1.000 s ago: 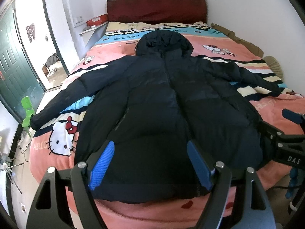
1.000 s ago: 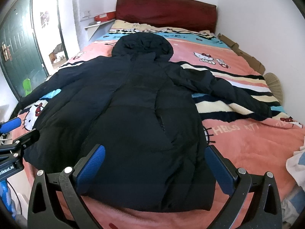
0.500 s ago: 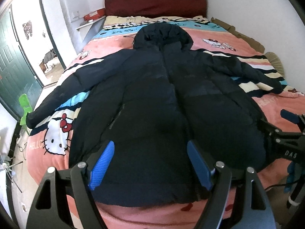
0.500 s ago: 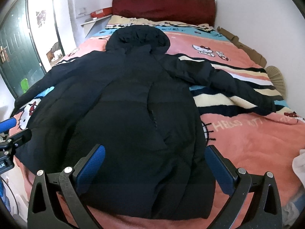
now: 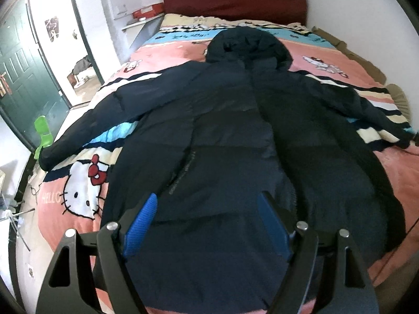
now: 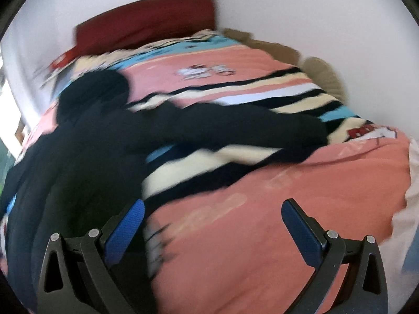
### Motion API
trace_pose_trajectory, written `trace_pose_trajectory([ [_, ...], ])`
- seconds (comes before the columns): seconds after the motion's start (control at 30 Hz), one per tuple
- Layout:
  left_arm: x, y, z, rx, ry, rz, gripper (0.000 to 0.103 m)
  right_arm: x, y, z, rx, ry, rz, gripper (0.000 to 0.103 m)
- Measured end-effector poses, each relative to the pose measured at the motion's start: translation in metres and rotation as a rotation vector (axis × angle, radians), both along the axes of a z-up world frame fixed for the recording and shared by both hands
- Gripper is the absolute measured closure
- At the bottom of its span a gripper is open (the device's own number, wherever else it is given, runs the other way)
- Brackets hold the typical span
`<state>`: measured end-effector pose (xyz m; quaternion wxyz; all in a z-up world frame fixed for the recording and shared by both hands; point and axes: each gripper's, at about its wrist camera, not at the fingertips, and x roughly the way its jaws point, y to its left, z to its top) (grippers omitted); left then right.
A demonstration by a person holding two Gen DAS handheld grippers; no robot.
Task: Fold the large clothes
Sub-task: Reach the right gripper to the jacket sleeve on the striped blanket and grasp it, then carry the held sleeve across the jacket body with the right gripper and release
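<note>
Left wrist view, near edge first: left hand-held gripper (image 5: 207,217) spread wide with nothing between the blue pads (image 5: 142,214), poised over the hem of the jacket (image 5: 235,136) — likely lined up on the garment's midline before any fold starts. Beyond the pads, one dark hooded puffer jacket lying front-up and flat on the bed (image 5: 398,172), zipped shut, hem toward the camera, hood (image 5: 247,45) toward the headboard (image 5: 233,4). Two sleeves, both stretched outward: left sleeve (image 5: 104,120) reaching the bed's edge, right sleeve (image 5: 366,110) across the striped blanket. Spread this way, probably so each sleeve can be folded in over the body.

Right wrist view, blurred: right hand-held gripper (image 6: 212,217) also gaping and empty, aimed past the jacket's side at bare pink blanket (image 6: 262,235), with the outstretched sleeve (image 6: 248,128) farther on — seemingly heading for that sleeve. Farther still, the same single headboard against the wall.

Count: one jacket, one hood, two sleeves, two grippers. No fold made yet.
</note>
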<state>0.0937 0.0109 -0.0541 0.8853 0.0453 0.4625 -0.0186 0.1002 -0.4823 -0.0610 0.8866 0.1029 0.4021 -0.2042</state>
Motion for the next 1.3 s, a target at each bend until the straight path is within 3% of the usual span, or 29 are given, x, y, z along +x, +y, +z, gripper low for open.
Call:
trace_pose_trajectory([
  [0.2, 0.016, 0.005, -0.012, 0.000, 0.032, 0.025, 0.025, 0.041, -0.112, -0.003, -0.007, 0.007, -0.186, 0.001],
  [0.4, 0.030, 0.005, -0.021, -0.003, 0.054, 0.035, 0.025, 0.064, -0.214, -0.034, 0.096, 0.071, -0.344, 0.001],
  [0.53, 0.036, 0.003, -0.027, 0.003, 0.069, 0.032, 0.025, 0.068, -0.241, -0.059, 0.227, 0.053, -0.382, 0.003],
  [0.67, 0.039, 0.004, -0.033, 0.011, 0.078, 0.035, 0.025, 0.077, -0.257, -0.085, 0.322, 0.062, -0.402, 0.028],
  [0.73, 0.040, 0.005, -0.034, 0.013, 0.080, 0.042, 0.025, 0.080, -0.258, -0.096, 0.344, 0.075, -0.407, 0.033],
  [0.83, 0.041, 0.010, -0.036, 0.010, 0.077, 0.055, 0.025, 0.086, -0.256, -0.099, 0.331, 0.084, -0.392, 0.048],
  [0.9, 0.041, 0.013, -0.035, -0.003, 0.072, 0.060, 0.025, 0.088, -0.253, -0.092, 0.323, 0.063, -0.361, 0.070],
  [0.97, 0.041, 0.015, -0.034, -0.016, 0.064, 0.064, 0.025, 0.087, -0.249, -0.084, 0.310, 0.042, -0.336, 0.078],
  [1.1, 0.040, 0.018, -0.029, -0.044, 0.033, 0.063, 0.025, 0.090, -0.236, -0.060, 0.280, -0.018, -0.280, 0.084],
  [1.3, 0.041, 0.023, -0.018, -0.019, -0.031, 0.071, 0.025, 0.096, -0.204, -0.012, 0.260, -0.132, -0.186, 0.087],
])
